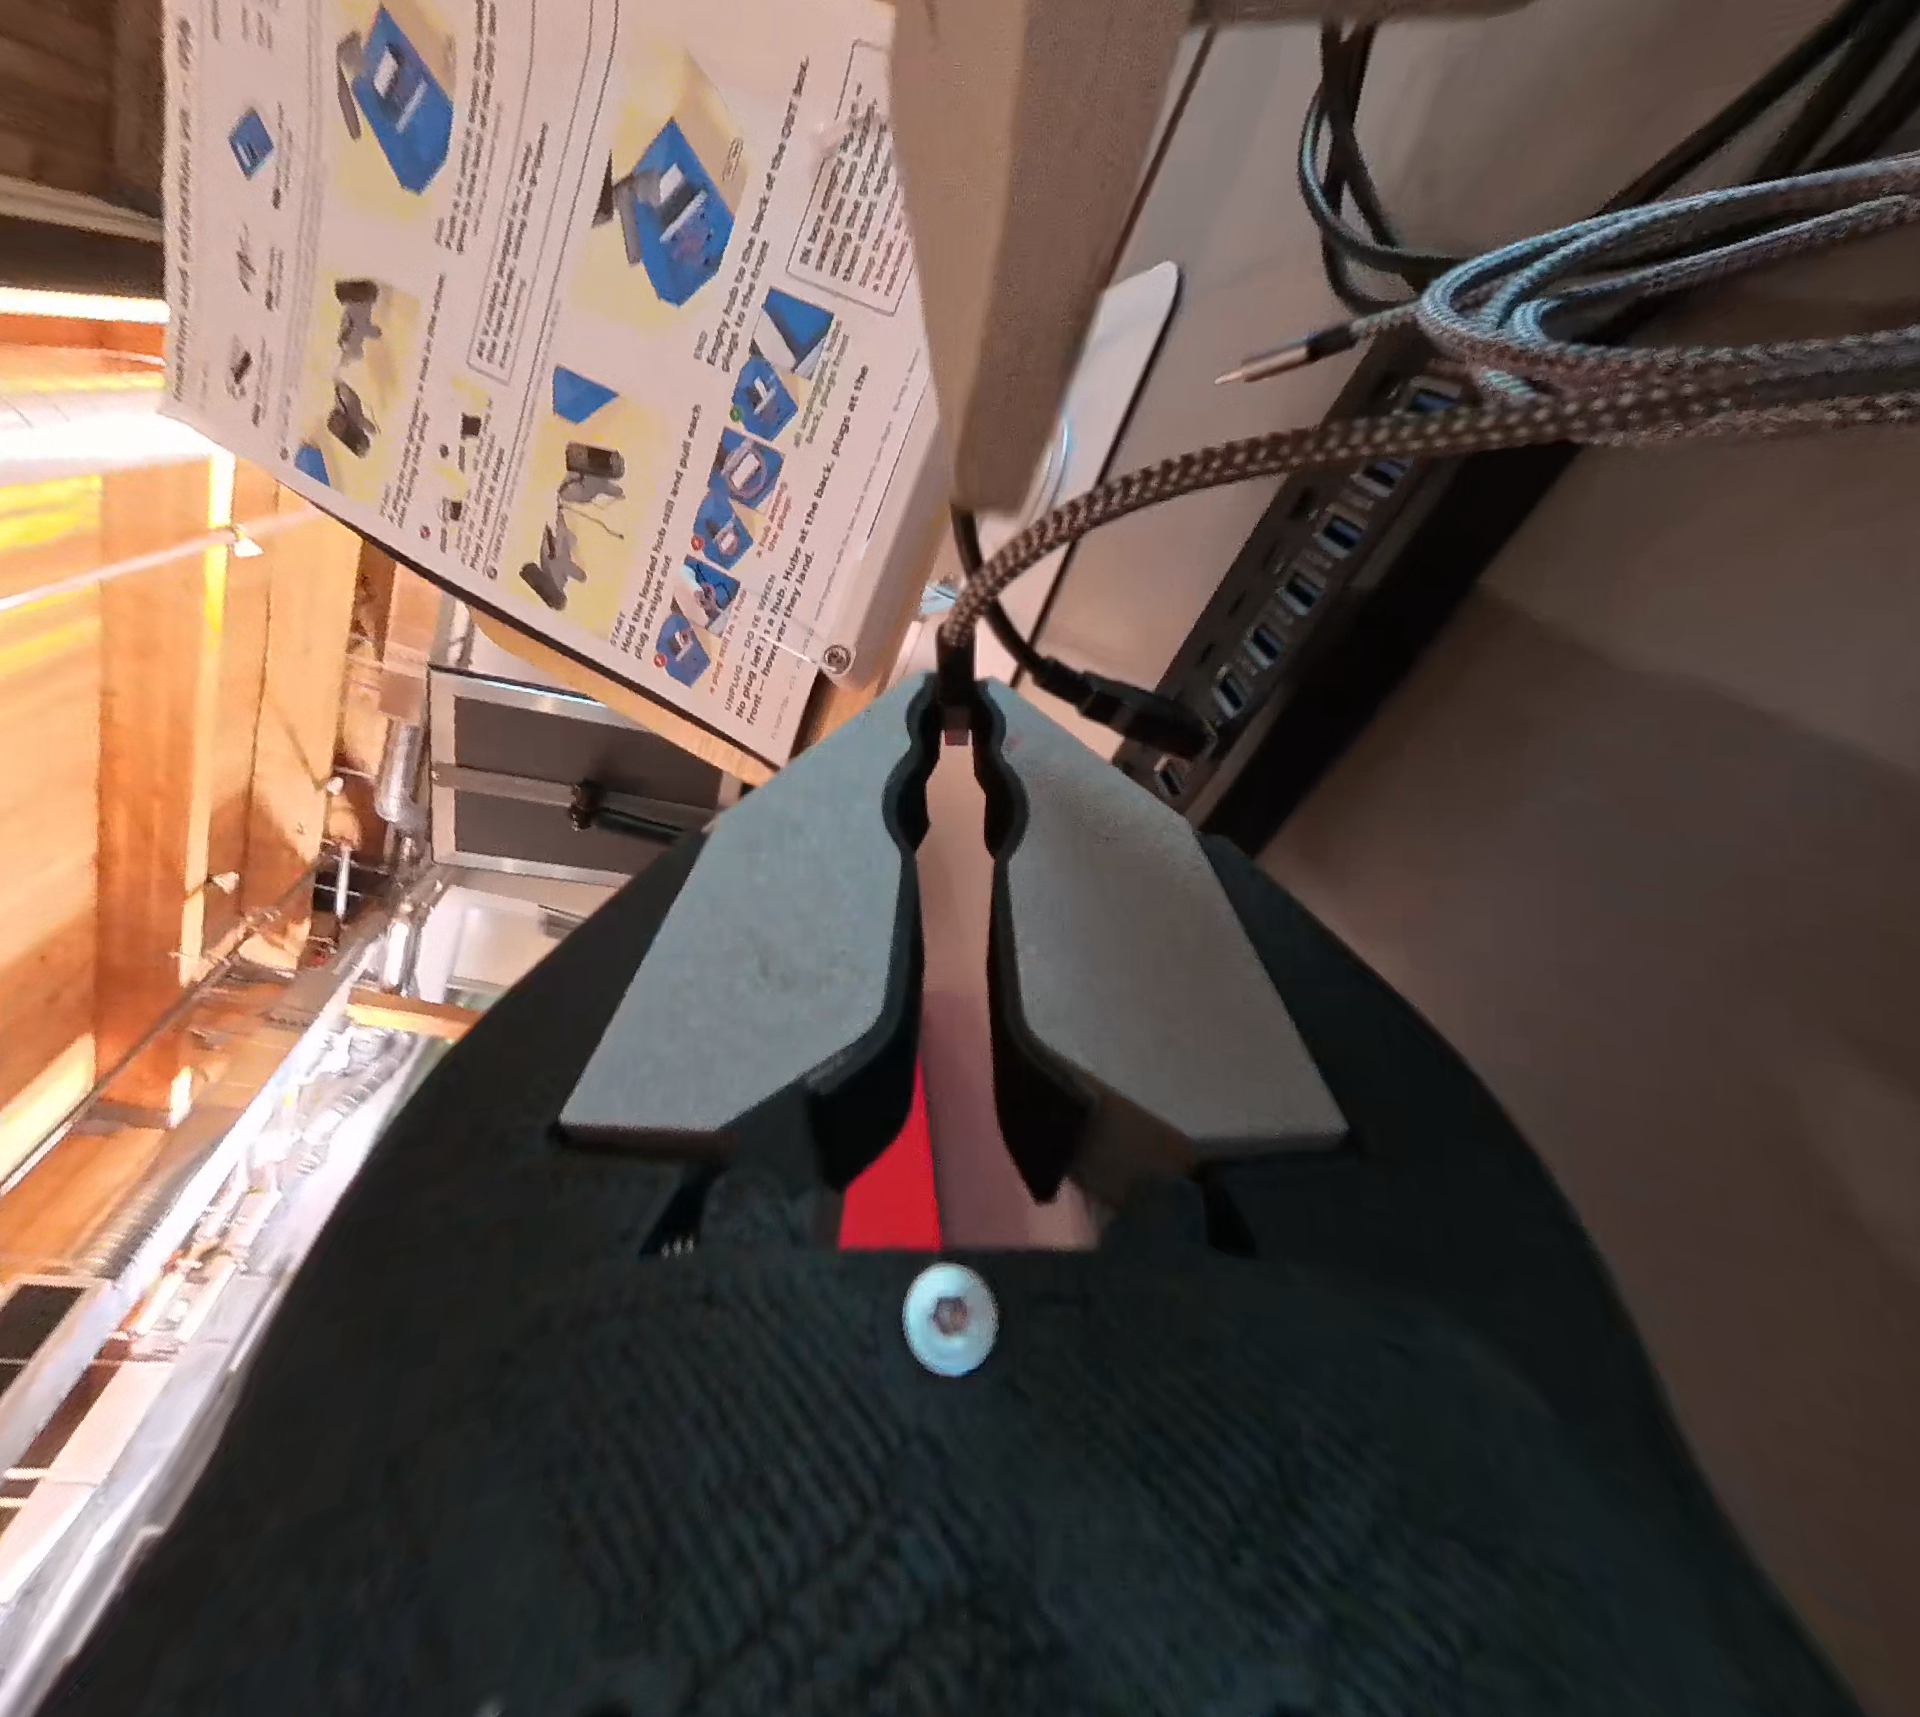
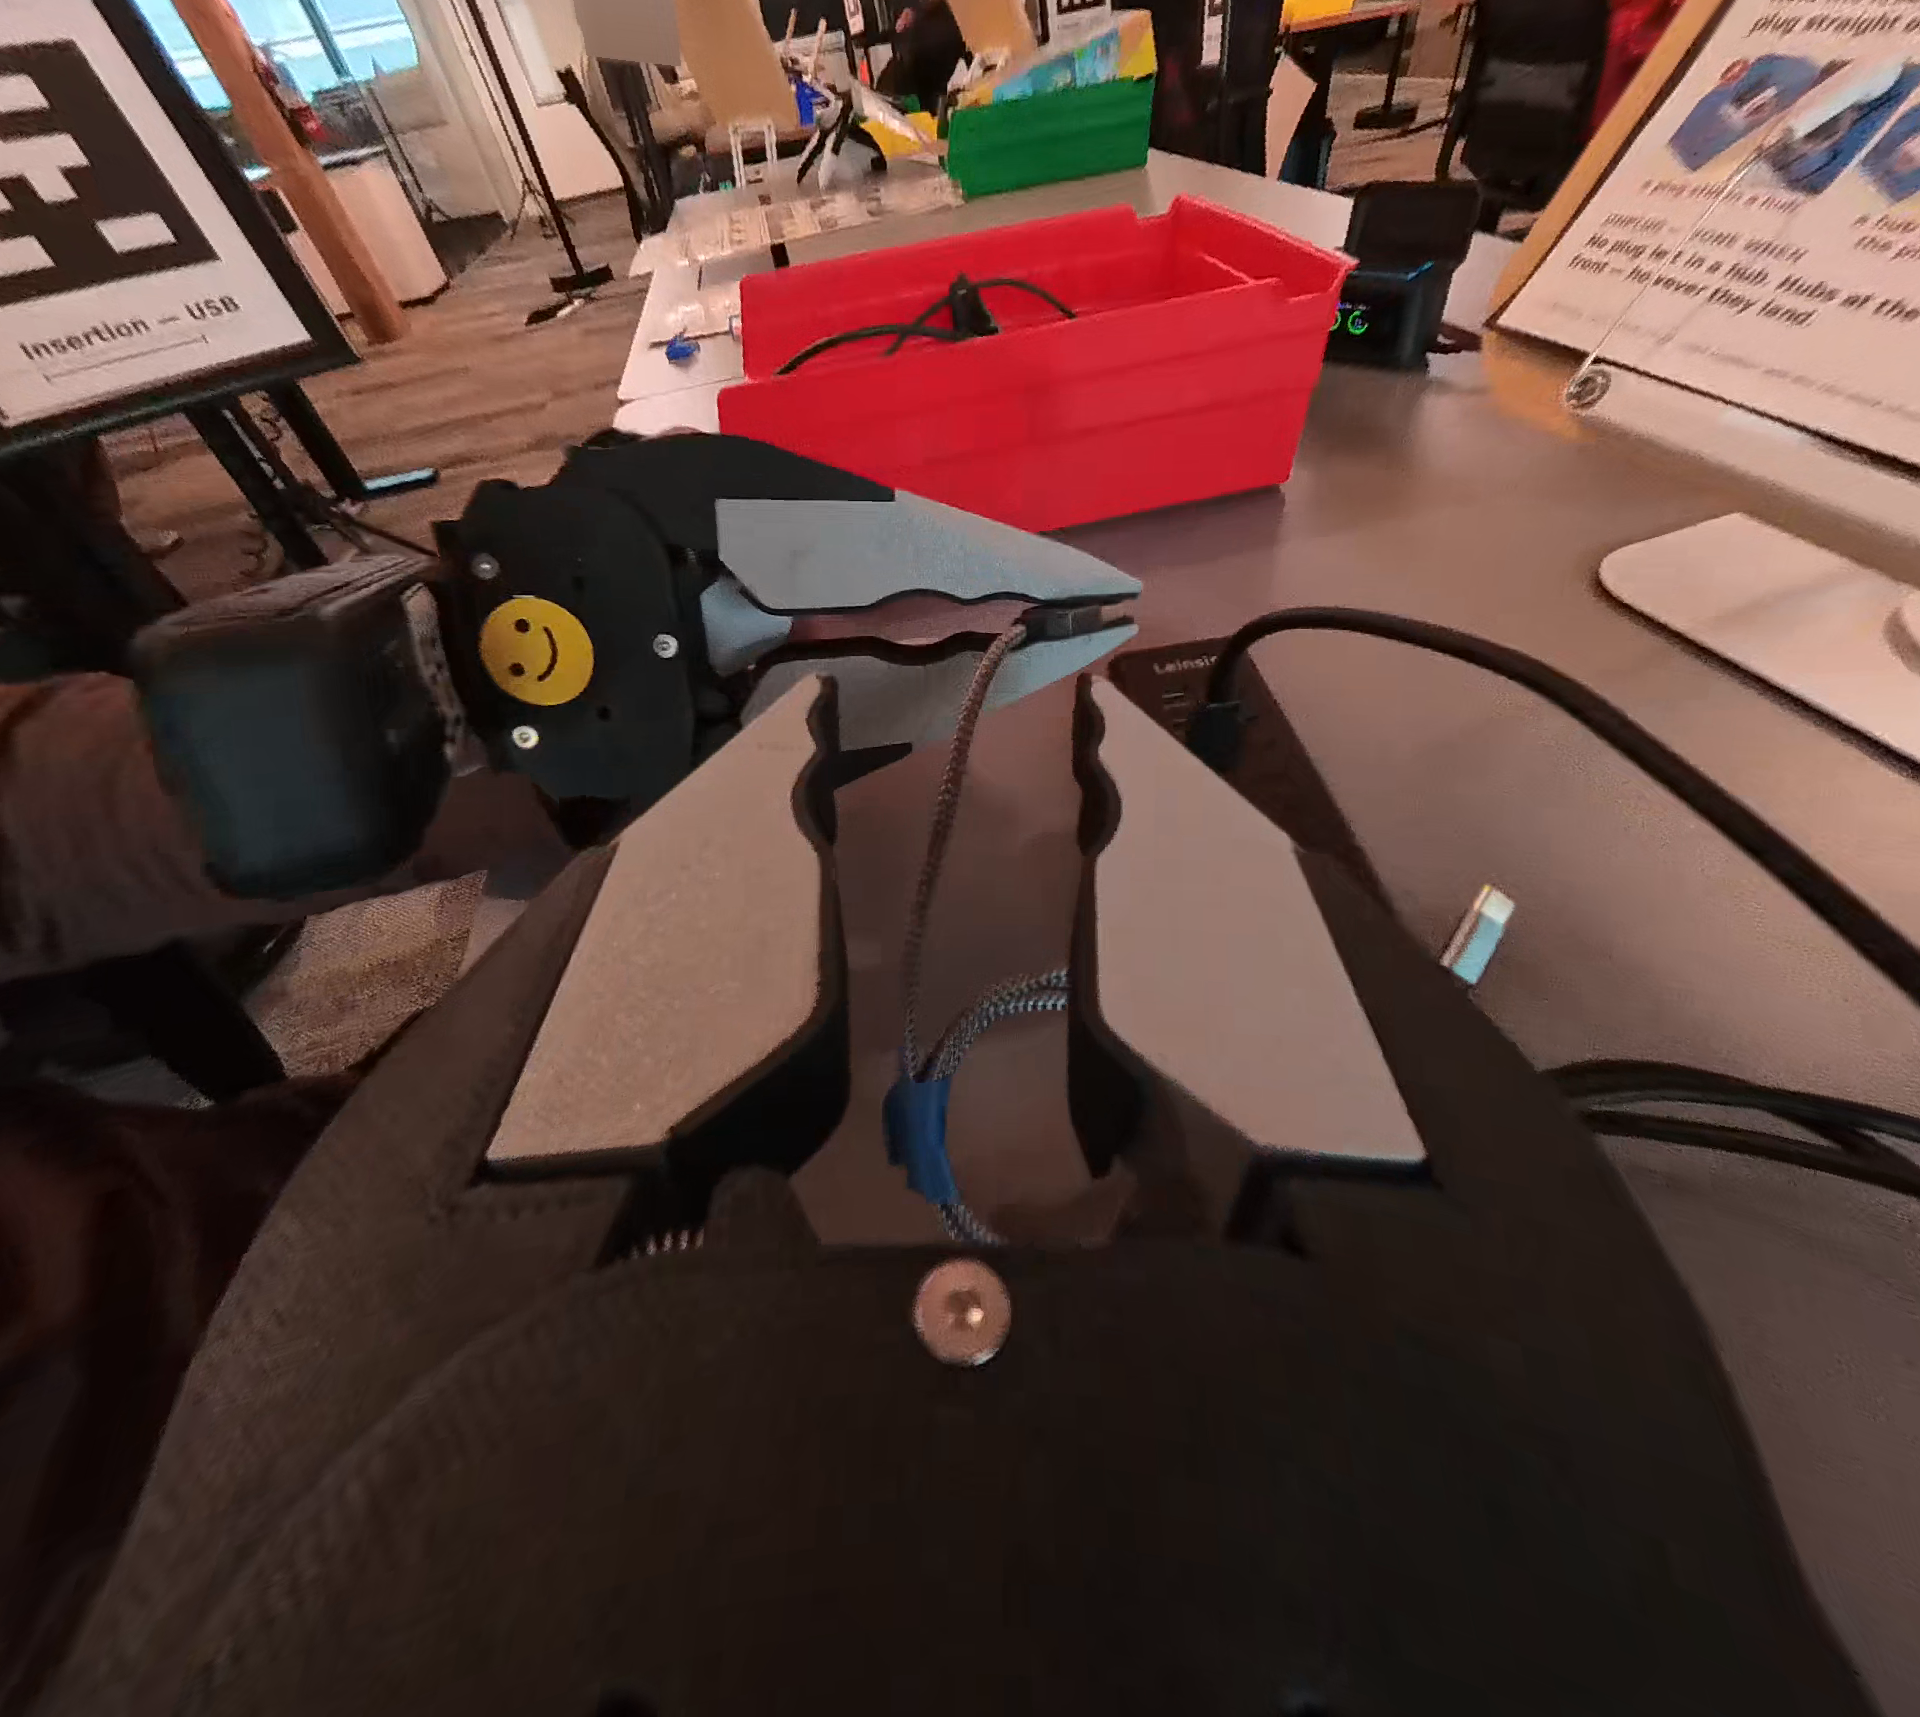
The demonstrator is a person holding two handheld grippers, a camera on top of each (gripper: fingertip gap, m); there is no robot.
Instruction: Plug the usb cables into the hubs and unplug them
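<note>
My left gripper [image 1: 954, 711] is shut on the black plug [image 1: 954, 725] of a brown braided USB cable [image 1: 1101, 509], held in the air just short of a black hub [image 1: 1299, 587] with a row of blue ports. In the right wrist view the left gripper [image 2: 1127, 607] holds that plug [image 2: 1060, 624] beside the hub's end [image 2: 1164, 675]. The braided cable [image 2: 951, 794] hangs down between my right gripper's open jaws [image 2: 956, 711], which grip nothing. A black cable's plug [image 2: 1216, 722] sits in the hub.
A loose blue-tipped USB plug [image 2: 1481, 935] lies right of the right gripper, and another loose plug [image 1: 1278, 353] shows by the hub. A red bin [image 2: 1029, 379] holding a black cable stands behind. A white monitor foot [image 2: 1766, 607] and an instruction sheet [image 2: 1766, 161] are at the right. Left tips to right tips: about 7 centimetres. Both grippers' tips are roughly 30 centimetres from the white monitor foot [image 2: 1766, 607].
</note>
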